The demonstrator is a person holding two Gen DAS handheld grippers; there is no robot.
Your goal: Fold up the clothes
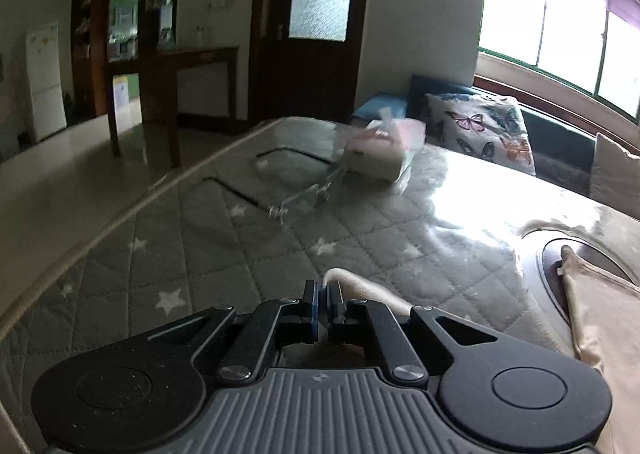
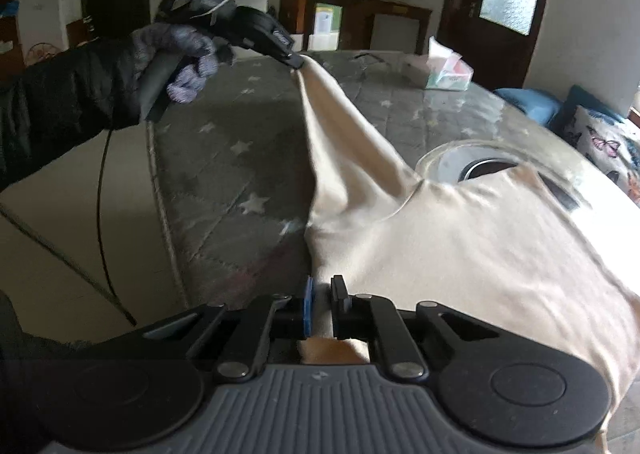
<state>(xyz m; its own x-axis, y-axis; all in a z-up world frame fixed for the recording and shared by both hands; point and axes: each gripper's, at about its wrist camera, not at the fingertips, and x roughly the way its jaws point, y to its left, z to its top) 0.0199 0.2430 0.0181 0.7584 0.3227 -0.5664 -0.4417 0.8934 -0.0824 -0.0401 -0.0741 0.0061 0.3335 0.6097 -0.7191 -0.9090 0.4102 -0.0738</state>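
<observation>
A cream garment [image 2: 460, 238] lies spread over the right part of a quilted grey table cover [image 2: 224, 182] with white stars. My right gripper [image 2: 322, 290] is shut on its near edge, cloth pinched between the pads. My left gripper [image 2: 298, 63], held by a gloved hand [image 2: 180, 54], is shut on a far corner of the same garment and lifts it into a taut ridge. In the left wrist view the left gripper [image 1: 323, 290] shows a strip of the cream garment [image 1: 368, 292] caught between its jaws, with more of it at the right [image 1: 600, 318].
A tissue box [image 1: 380, 154] in a plastic bag and clear glasses [image 1: 304, 198] sit at the far side of the table cover [image 1: 200, 254]. A round dark opening [image 2: 476, 166] in the table shows past the garment. A butterfly cushion [image 1: 488, 126] lies beyond. A cable [image 2: 104, 222] hangs from the left gripper.
</observation>
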